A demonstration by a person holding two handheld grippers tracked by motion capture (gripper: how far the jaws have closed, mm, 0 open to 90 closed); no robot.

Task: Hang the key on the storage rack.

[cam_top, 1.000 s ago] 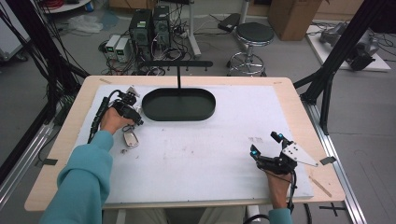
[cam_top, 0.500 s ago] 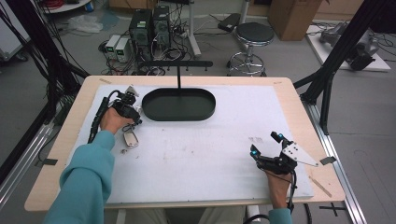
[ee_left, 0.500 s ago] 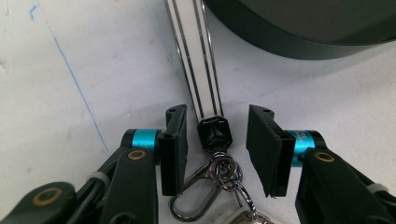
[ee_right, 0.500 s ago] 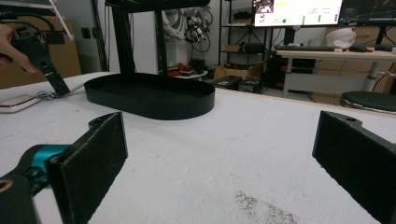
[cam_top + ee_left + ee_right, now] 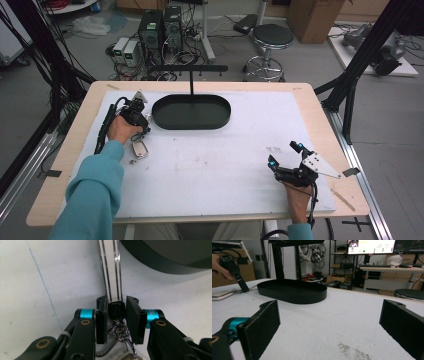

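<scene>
Jaws of the left gripper [image 5: 117,322] pinch the keychain's black strap end [image 5: 116,310], while the right gripper [image 5: 285,156], gaping empty, sits well apart.

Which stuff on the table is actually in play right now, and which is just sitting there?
In play:
- left hand-held gripper, jaws closed on black strap end with metal ring
- small white key fob
- black oval tray with hanger stand

Lying about:
- right hand-held gripper, open, idle
- white table mat
</scene>
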